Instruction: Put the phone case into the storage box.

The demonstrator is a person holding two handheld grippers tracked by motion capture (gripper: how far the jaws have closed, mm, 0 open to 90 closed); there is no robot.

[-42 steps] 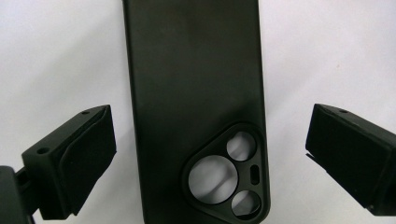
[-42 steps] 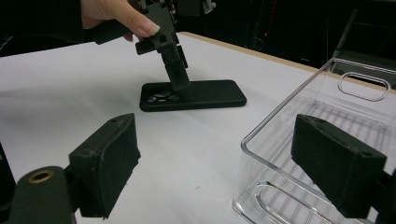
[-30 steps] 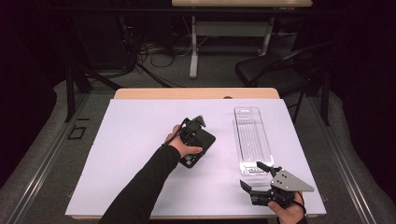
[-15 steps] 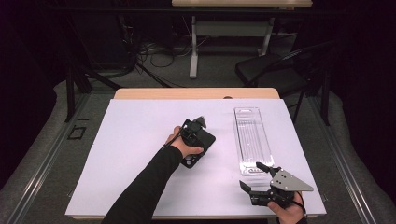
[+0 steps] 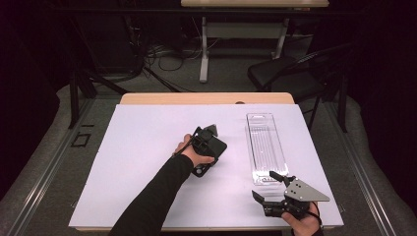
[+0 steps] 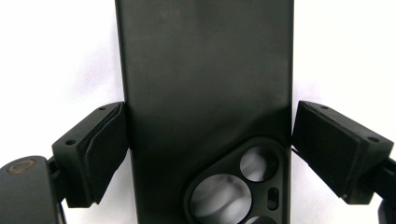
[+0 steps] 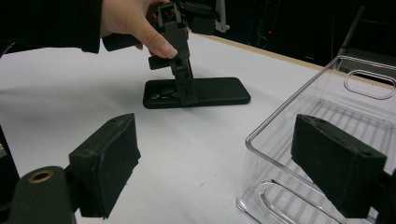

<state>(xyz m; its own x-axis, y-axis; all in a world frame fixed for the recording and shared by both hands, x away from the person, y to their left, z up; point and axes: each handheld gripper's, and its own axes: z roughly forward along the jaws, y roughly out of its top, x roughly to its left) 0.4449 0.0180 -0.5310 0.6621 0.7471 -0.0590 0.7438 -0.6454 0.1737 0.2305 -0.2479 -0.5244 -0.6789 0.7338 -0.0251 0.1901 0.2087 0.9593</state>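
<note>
A flat black rectangular phone case (image 6: 205, 93) with a rounded camera cut-out lies back-up on the white-covered table (image 5: 147, 191), just left of the clear plastic ribbed tray (image 5: 265, 147). Its matte surface looks smooth, perhaps soft rubber or silicone, and the cut-out, with several round lens holes, sits at the end nearest the person's hand.

The left hand-held gripper (image 6: 205, 144) stands over that end, pointing down, its jaws straddling the case across its width. In the left gripper view the foam pads (image 6: 105, 149) meet the two long edges: the left pad lies against the case, while the right one seems to be just touching, so I take this as a light grip on the case, not a firm one. From the right gripper view, the case (image 7: 196, 92) lies flat on the table with the left hand-held gripper (image 7: 184, 95) planted on it.

What could go wrong: the hold is on thin, slick edges near one end, so on lifting the far end may droop or the case may pivot and slip out. A soft case could also bow under a harder squeeze.

The right hand-held gripper (image 5: 268, 187) rests at the tray's near end, jaws wide apart and holding nothing, the tray's near corner (image 7: 299, 154) between them but untouched.
</note>
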